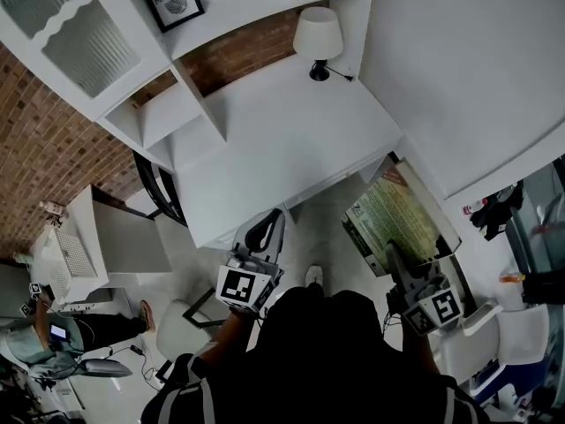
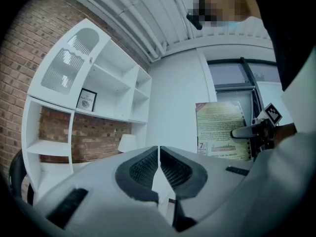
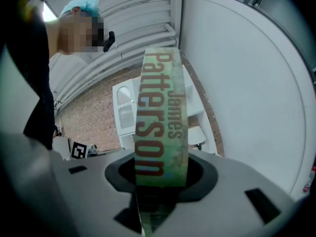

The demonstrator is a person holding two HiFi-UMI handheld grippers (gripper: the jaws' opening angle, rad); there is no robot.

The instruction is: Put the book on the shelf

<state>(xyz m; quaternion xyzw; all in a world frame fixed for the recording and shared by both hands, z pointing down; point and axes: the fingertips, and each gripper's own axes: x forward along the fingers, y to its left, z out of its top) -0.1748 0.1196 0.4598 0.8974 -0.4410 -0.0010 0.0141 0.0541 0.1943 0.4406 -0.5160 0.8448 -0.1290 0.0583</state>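
While the right gripper point(image 3: 159, 191) is clamping the book point(image 3: 160, 127) across its spine, holding it upright in the air, well apart from the shelf point(image 2: 111, 90), and the left gripper point(image 2: 158, 168) is hanging clenched and empty, the book is looking stiff and fairly heavy, best gripped deep at the spine.

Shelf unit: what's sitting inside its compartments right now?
A framed picture stands in one upper compartment and a lamp on the desktop below. The shelf's other visible compartments look bare. Behind the ribbed glass door, contents cannot be made out.
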